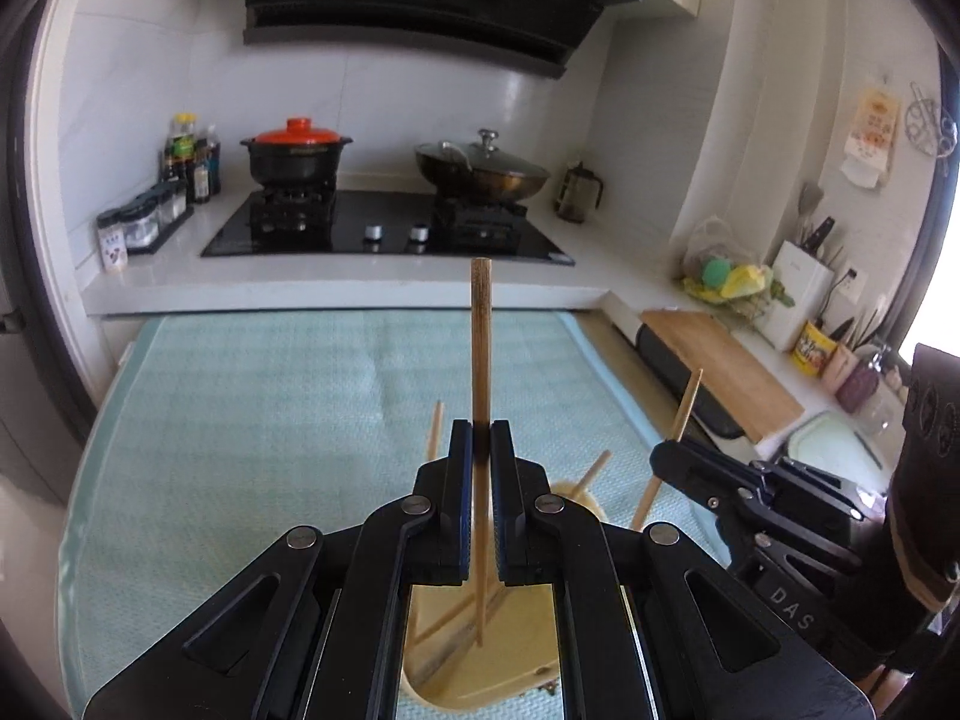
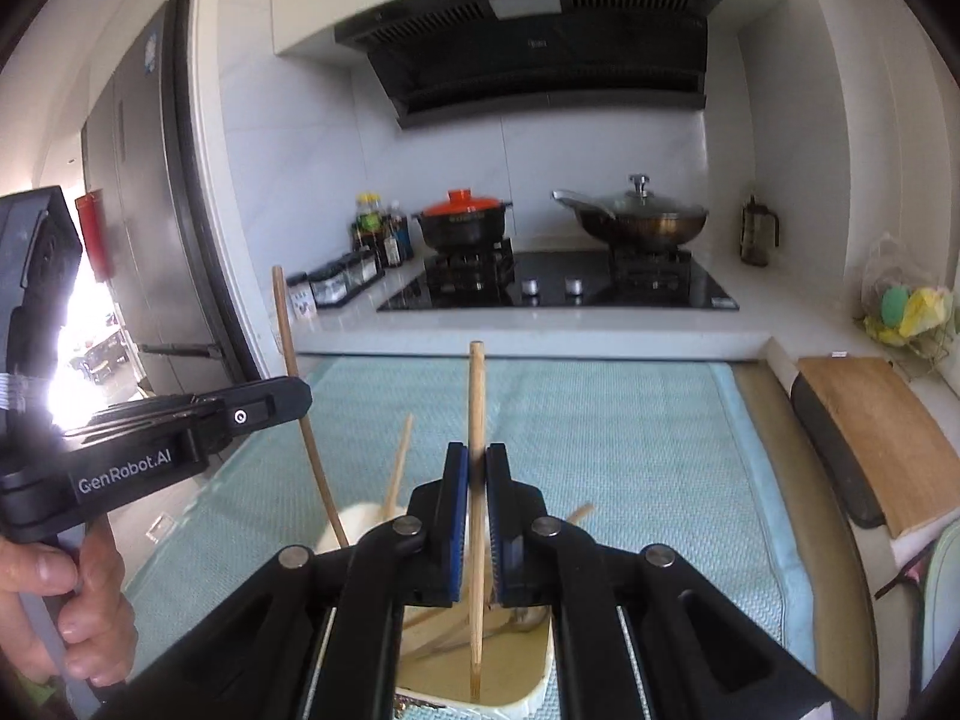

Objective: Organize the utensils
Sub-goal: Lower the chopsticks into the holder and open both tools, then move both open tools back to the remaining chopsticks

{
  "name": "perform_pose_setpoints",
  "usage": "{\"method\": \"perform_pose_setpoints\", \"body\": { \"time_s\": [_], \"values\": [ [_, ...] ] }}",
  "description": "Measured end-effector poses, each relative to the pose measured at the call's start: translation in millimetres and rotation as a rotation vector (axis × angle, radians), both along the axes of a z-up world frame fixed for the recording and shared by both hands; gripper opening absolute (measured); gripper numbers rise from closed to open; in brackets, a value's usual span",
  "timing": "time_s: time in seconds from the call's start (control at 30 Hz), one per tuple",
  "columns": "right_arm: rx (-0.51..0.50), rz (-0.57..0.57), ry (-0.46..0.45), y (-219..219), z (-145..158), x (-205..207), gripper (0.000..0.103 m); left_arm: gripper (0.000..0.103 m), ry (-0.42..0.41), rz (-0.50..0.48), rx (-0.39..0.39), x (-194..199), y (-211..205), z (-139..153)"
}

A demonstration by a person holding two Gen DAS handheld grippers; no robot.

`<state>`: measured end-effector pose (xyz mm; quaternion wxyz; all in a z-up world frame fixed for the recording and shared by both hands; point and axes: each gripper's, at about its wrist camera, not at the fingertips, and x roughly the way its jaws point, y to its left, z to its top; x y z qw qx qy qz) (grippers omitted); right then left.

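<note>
My left gripper (image 1: 480, 438) is shut on a brown wooden chopstick (image 1: 480, 342) held upright, its lower end over a cream holder (image 1: 528, 666) with several chopsticks in it. My right gripper (image 2: 477, 468) is shut on a lighter wooden chopstick (image 2: 476, 402), also upright, its tip inside the cream holder (image 2: 534, 696). The right gripper shows in the left wrist view (image 1: 666, 450) with its chopstick (image 1: 684, 402). The left gripper shows in the right wrist view (image 2: 294, 399) with its chopstick (image 2: 285, 324). Other chopsticks (image 2: 397, 468) lean out of the holder.
A pale green mat (image 1: 270, 420) covers the table. Behind it is a counter with a black hob (image 1: 384, 228), a red-lidded pot (image 1: 297, 153) and a lidded wok (image 1: 483, 171). A wooden cutting board (image 1: 720, 366) and a knife block (image 1: 801, 288) are at the right.
</note>
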<state>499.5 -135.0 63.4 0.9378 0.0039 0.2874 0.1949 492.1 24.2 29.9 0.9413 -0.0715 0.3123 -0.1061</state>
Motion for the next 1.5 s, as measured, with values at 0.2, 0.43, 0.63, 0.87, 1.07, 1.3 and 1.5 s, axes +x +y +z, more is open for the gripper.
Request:
{"method": "perform_pose_setpoints", "body": {
  "time_s": [0.2,0.43,0.63,0.87,1.07,1.3,1.5],
  "values": [
    [0.014,-0.03,0.147,-9.1,-36.5,25.9,0.008,0.004,0.097,-0.011,0.016,18.0,-8.1,-34.3],
    [0.045,-0.068,0.121,-21.3,-11.4,12.1,0.041,0.045,0.091,-0.002,0.02,-5.5,4.0,-17.0],
    [-0.002,0.0,0.06,-28.2,14.7,-60.5,0.04,0.071,0.065,-0.015,0.121,-96.8,41.0,12.8],
    [-0.109,0.081,0.172,-24.0,-65.1,-164.6,0.041,0.088,0.164,0.031,0.206,-212.5,90.6,-39.2],
    [-0.091,0.08,0.277,-6.0,-137.9,-227.5,0.041,0.088,0.326,-0.009,0.098,-249.1,65.7,-137.9],
    [-0.11,0.039,0.254,-6.7,-147.7,-256.5,0.04,0.088,0.315,-0.02,0.079,-253.9,41.1,-170.2],
    [-0.14,0.008,0.206,-15.3,-141.4,-267.8,0.04,0.088,0.331,0.013,0.083,-247.3,41.7,-182.3]
  ]
}}
